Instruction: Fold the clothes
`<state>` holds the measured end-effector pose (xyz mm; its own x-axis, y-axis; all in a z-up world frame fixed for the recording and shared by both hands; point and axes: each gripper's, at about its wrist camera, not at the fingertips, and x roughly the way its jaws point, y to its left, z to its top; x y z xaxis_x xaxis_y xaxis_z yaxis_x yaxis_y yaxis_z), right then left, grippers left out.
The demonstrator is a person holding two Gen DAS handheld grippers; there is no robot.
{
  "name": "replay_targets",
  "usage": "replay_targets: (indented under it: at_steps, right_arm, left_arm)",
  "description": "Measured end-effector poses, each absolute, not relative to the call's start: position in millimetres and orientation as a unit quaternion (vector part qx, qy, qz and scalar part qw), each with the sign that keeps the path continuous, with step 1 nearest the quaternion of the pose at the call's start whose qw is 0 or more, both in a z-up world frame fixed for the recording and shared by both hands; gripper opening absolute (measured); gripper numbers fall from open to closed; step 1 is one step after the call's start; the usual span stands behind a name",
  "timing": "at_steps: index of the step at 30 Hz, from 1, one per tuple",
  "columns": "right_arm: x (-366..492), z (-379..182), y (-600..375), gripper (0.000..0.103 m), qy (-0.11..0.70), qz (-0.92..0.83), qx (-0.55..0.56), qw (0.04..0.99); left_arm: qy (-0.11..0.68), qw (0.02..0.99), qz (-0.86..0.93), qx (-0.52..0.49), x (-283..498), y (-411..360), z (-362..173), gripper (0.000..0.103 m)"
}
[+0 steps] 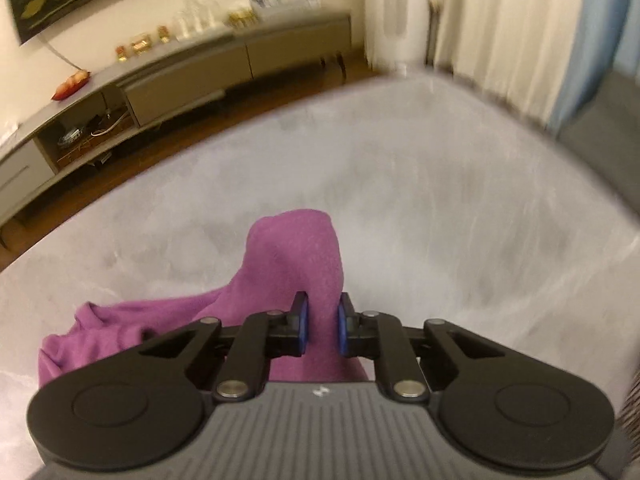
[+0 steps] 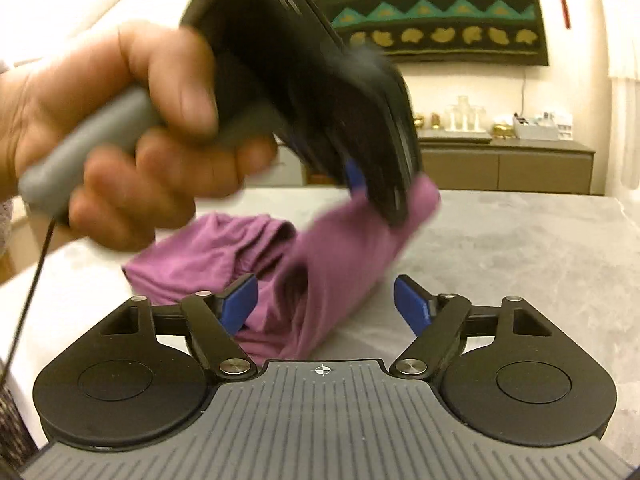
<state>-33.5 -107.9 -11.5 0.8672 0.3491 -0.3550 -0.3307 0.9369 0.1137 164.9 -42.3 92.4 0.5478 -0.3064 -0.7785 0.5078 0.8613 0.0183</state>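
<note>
Left wrist view: left tongs are clamped on a bunched ridge of the purple garment, blue pads pressing it from both sides. Cloth rises ahead of the pads into a hump, rest trails off to the left onto the grey tabletop. Bkgd is blurred.

Right wrist view: right tongs stand wide open, just over the near edge of the garment; cloth lies between the 2 pads w/o either pressing it. A hand holds the left tool above, its tip lifting 1 end of the garment off the tabletop; other end sits crumpled at left.

Step in hand, as I read it: still picking up & spreading, no fold made yet — garment is a heap, not flat.

Next move prob. calls for the right tongs to close on a 2nd corner or edge well apart from the left grip, then both pull apart to flatten it on the tabletop. Risk: grabbing 2 layers at once.
</note>
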Motion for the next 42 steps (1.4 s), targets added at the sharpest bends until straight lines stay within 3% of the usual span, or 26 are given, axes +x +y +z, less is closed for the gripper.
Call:
replay_targets:
  at_steps: [5,8,12,17,19,22,27,30,32,33,35,36,39,42]
  right_arm:
    - [-30,-20,-97,0.081,0.198,0.185,0.008,0.963]
    - [-27,-30,-83,0.081,0.210,0.202,-0.006,0.957]
    - [-17,-42,-52,0.081,0.235,0.226,-0.021,0.945]
    - [-13,-45,4,0.079,0.220,0.263,-0.101,0.934]
    - [-7,-43,23,0.076,0.209,0.266,-0.124,0.933]
    - [11,-38,43,0.073,0.207,0.247,-0.121,0.939]
    - [34,-37,68,0.073,0.243,0.242,-0.136,0.929]
    - [40,-30,69,0.073,0.241,0.238,-0.131,0.932]
    - [43,-24,64,0.073,0.236,0.233,-0.105,0.938]
    - [46,-25,62,0.072,0.244,0.232,-0.091,0.937]
    - [64,-40,59,0.060,0.303,0.217,-0.087,0.924]
    - [74,-52,57,0.062,0.327,0.210,-0.098,0.916]
    - [75,-58,58,0.067,0.313,0.210,-0.156,0.913]
    - [73,-37,46,0.066,0.316,0.214,-0.094,0.919]
  left_arm:
    - [0.361,0.908,-0.211,-0.022,172,82,127,0.014]
    - [0.371,0.908,-0.166,-0.103,175,186,73,0.014]
    - [0.422,0.877,-0.137,-0.187,182,254,-26,0.017]
    - [0.373,0.880,-0.198,-0.217,183,265,-32,0.024]
    - [0.353,0.886,-0.224,-0.198,190,257,-20,0.017]
    - [0.314,0.894,-0.259,-0.185,194,243,-6,0.016]
    - [0.396,0.874,-0.201,-0.200,219,248,-46,0.016]
    - [0.395,0.873,-0.207,-0.195,216,248,-37,0.016]
    - [0.402,0.876,-0.196,-0.178,217,245,-34,0.019]
    - [0.407,0.878,-0.187,-0.168,217,243,-34,0.024]
    - [0.412,0.882,-0.172,-0.153,222,244,-35,0.037]
    - [0.414,0.883,-0.164,-0.150,222,244,-35,0.045]
    - [0.409,0.891,-0.146,-0.133,214,244,-28,0.050]
    - [0.411,0.895,-0.122,-0.124,200,245,-23,0.050]
